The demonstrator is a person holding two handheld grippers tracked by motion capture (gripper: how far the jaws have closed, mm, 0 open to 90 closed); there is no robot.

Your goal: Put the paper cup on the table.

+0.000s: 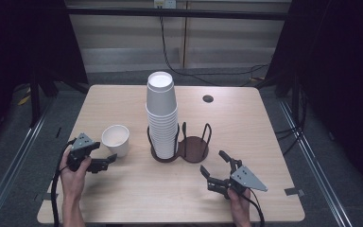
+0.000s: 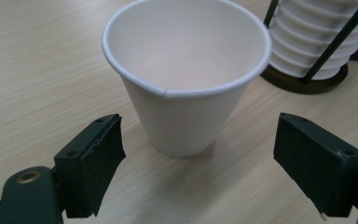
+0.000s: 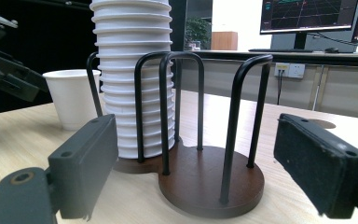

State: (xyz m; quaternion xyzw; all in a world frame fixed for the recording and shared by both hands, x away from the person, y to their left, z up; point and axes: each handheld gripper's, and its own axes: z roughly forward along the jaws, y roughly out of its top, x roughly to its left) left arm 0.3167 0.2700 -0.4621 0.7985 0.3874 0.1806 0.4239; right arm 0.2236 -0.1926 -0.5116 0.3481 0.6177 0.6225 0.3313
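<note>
While the single white paper cup (image 1: 116, 140) stood upright and empty on the wooden table (image 1: 123, 189), the left gripper (image 1: 105, 163) lay low at the near left, held in a hand (image 1: 73, 177), its jaws parted and clear of the cup just beyond them. Right of the cup, a tall stack of cups (image 1: 161, 116) filled one bay of a dark holder (image 1: 194, 149); the other bay was empty. Near right, the right gripper (image 1: 213, 169) pointed at the holder, jaws wide, gripping nothing.
</note>
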